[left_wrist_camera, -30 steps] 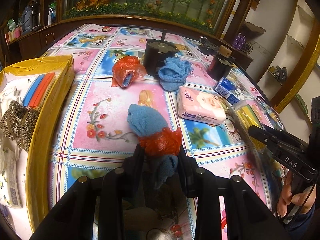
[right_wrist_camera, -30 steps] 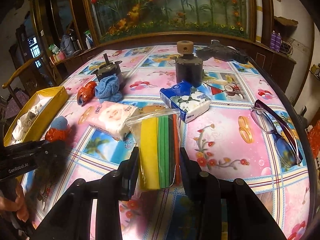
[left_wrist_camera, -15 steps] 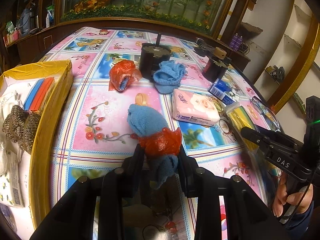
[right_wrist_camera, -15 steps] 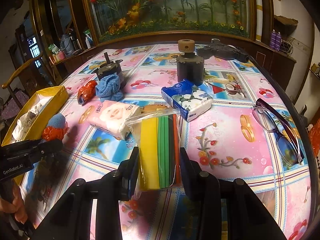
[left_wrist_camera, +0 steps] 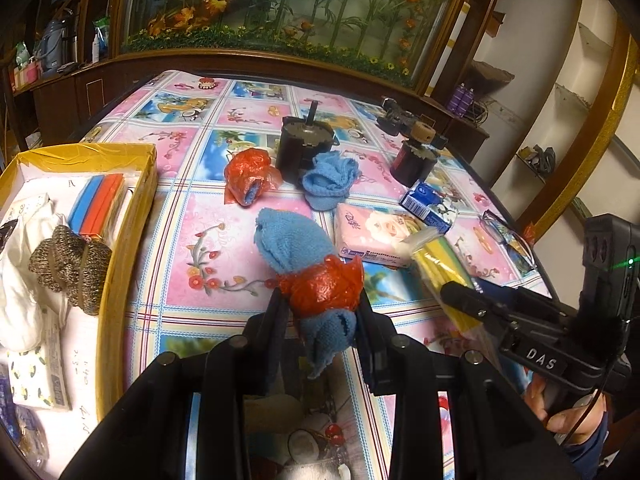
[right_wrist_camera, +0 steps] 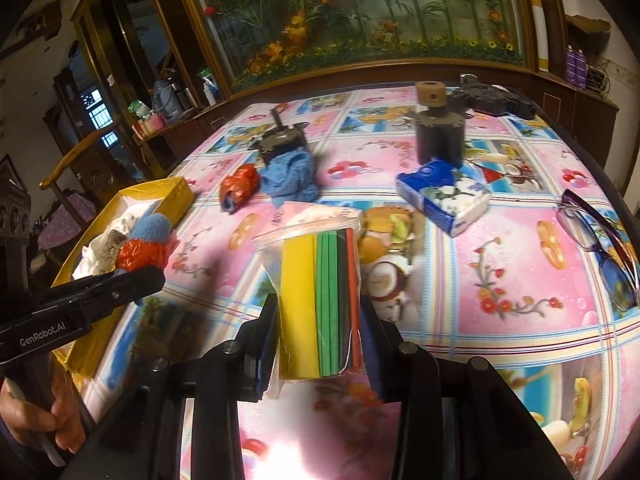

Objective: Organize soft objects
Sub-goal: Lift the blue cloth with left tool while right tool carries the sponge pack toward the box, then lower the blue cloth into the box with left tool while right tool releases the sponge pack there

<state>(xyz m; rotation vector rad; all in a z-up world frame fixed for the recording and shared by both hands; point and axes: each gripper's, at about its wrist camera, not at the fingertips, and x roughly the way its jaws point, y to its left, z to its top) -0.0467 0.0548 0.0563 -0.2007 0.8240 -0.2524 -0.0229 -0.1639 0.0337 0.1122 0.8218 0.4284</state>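
My left gripper is shut on a blue cloth roll wrapped in red plastic and holds it above the table; the roll also shows in the right wrist view, by the yellow box. My right gripper is shut on a clear bag of yellow, green and red foam sheets, lifted off the table. The yellow box at the left holds white cloth, a speckled knit bundle and blue and orange sheets. Another red-wrapped roll and a loose blue cloth lie farther back.
A pink tissue pack, a blue tissue pack, two black cylinders, glasses and a dark tool lie on the patterned tablecloth. A wooden cabinet with an aquarium stands behind the table.
Both grippers rose with their loads. The left one carried the roll toward the yellow box. The foam sheet bag is now lifted off the table.
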